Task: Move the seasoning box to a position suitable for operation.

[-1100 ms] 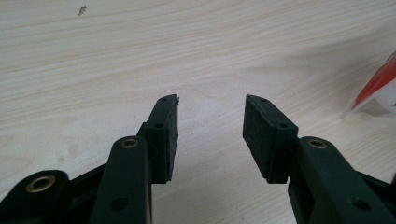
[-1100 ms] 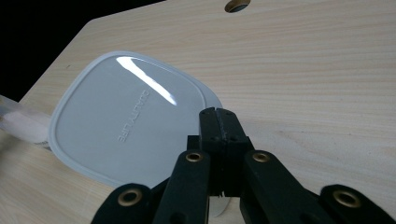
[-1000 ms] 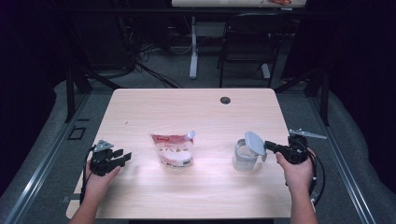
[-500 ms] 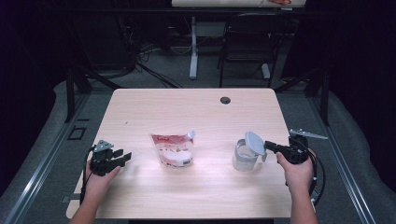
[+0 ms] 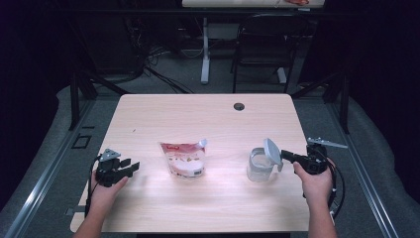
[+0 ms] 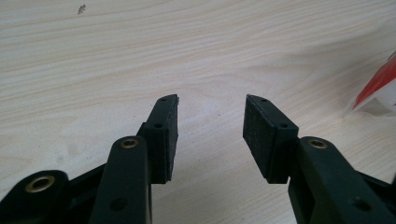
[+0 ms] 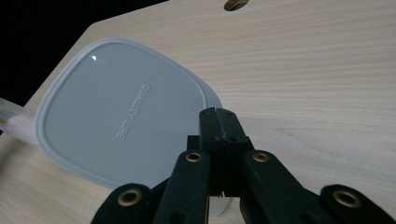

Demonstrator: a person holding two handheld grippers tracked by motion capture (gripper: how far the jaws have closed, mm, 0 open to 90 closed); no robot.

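The pale wooden table point(image 5: 208, 124) spreads under everything, with a dark round hole point(image 5: 239, 106) near its far edge at about 12 o'clock. Around the table's centre lies a pouch point(image 5: 183, 158) with a red top band and a white spout cap at its upper corner; in the left gripper view its red corner point(image 6: 380, 81) shows at 3 o'clock. At roughly 4 o'clock from the centre stands a clear plastic container point(image 5: 258, 166), and its grey lid point(image 5: 273, 150) is tilted up on edge over the container's right side. In the right gripper view the lid point(image 7: 121, 116) bears raised lettering. The right gripper point(image 5: 289, 156), at 3 o'clock of the container, has its jaws pressed together on the lid's rim. The left gripper point(image 5: 132, 166), resting at 9 o'clock of the pouch and well apart from it, holds nothing: its pads point(image 6: 163, 133) stand apart over bare wood
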